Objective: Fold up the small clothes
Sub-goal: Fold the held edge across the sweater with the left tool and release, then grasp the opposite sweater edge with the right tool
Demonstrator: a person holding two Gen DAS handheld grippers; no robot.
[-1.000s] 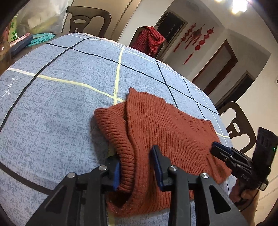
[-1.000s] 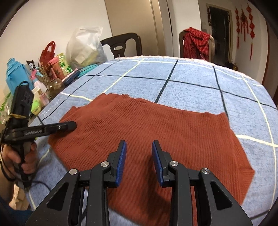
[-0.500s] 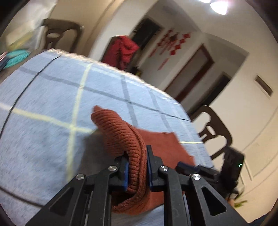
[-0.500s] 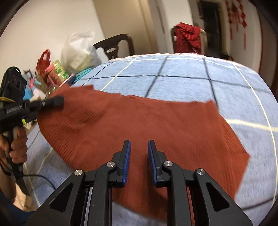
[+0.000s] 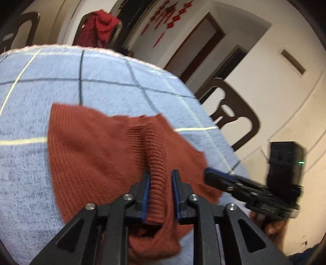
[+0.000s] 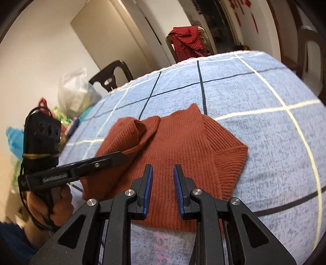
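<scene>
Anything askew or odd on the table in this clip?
Only mid-fold mess: the rust sweater lies skewed, its left sleeve rolled into a loop over the body where the left gripper, jaws opening, has the knit between its pads. Nothing is spilled or damaged.

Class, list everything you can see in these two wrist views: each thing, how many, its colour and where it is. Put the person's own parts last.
sweater: one, rust, partly folded on the cloth.
cloth: one, blue with dark and pale lines, covering the table.
chairs: at least three, dark, around the table.
garment: one, red check, over the far chair.
bag: one, whitish, far left with blurred clutter.
decorations: red, on the far wall.
left gripper: black, blue pads, jaws opening, a sweater fold between them.
right gripper: black, blue pads, apart above the sweater.
hand: one clear, on the left gripper's handle.
</scene>
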